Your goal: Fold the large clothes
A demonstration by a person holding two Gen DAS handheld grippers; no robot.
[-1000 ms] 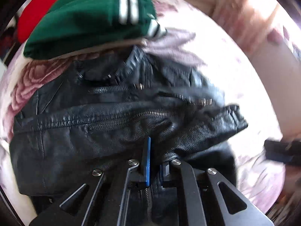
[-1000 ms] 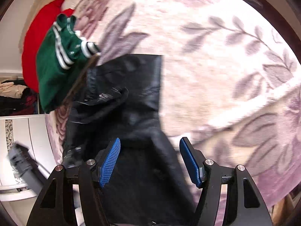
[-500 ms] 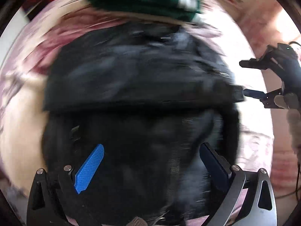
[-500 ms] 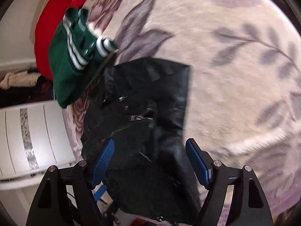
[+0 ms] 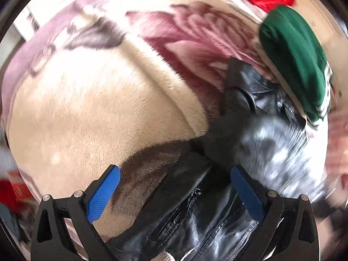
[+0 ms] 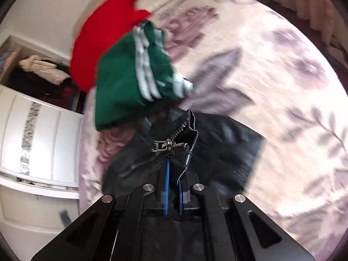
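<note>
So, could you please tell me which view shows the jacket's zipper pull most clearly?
The right wrist view: the zipper pull sits sharp just beyond the shut right hand-held gripper. The left wrist view shows only pocket zippers.

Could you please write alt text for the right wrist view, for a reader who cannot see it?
The right gripper is shut on a zippered edge of the black leather jacket, which lies on a floral blanket. Folded green and red garments lie beyond.

Floral blanket; white cabinet
</note>
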